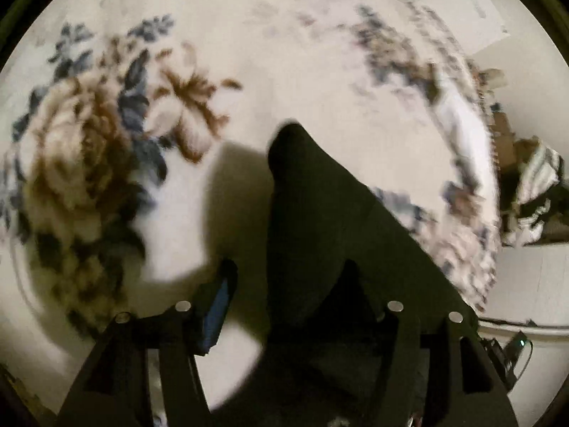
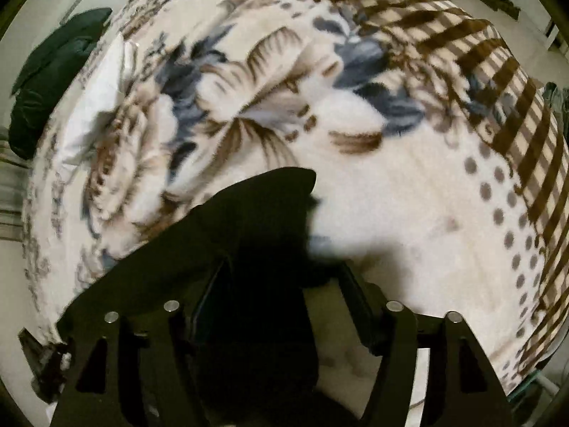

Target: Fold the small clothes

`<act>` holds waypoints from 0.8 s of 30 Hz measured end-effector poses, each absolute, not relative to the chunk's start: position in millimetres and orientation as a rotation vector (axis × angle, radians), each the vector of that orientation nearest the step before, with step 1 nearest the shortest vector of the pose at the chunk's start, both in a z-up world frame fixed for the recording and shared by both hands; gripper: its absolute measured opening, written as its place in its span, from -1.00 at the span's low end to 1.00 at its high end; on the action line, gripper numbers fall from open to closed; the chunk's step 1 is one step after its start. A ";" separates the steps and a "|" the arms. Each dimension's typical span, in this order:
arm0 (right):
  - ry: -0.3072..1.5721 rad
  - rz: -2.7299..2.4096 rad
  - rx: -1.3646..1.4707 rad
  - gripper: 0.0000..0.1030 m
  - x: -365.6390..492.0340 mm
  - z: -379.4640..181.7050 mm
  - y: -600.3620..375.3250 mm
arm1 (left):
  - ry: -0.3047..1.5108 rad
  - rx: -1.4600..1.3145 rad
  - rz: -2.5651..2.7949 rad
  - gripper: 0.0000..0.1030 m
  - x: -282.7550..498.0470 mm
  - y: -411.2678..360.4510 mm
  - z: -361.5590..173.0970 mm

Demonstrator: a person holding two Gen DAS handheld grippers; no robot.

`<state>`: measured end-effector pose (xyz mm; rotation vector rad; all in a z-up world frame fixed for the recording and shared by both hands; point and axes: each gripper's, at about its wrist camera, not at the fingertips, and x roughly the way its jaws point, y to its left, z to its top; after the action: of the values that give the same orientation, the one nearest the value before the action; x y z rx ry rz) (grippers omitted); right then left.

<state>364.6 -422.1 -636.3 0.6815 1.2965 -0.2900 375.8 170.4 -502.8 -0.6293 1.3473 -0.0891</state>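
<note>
Lying on floral blanket (image 1: 291,82), dark garment (image 1: 320,213) between both open tools

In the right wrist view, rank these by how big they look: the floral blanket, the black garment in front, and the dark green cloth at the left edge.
1. floral blanket, fills most of the view.
2. black garment, though it lies near the camera, which enlarges it.
3. dark green cloth, farther off, so its true size against the garment is unsure.

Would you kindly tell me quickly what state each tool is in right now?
Left tool: open, dark garment lying between its fingers, not pinched.
Right tool: open, the same dark garment loose between its fingers.
</note>
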 end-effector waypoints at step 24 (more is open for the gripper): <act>1.571 0.082 0.840 0.65 73.1 -724.1 -374.9 | 1.509 -0.581 -0.184 0.53 82.9 119.7 -576.7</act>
<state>73.1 -374.9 -724.1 0.8404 1.5705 0.0824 82.9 119.7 -576.7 -0.5810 1.5089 -0.1839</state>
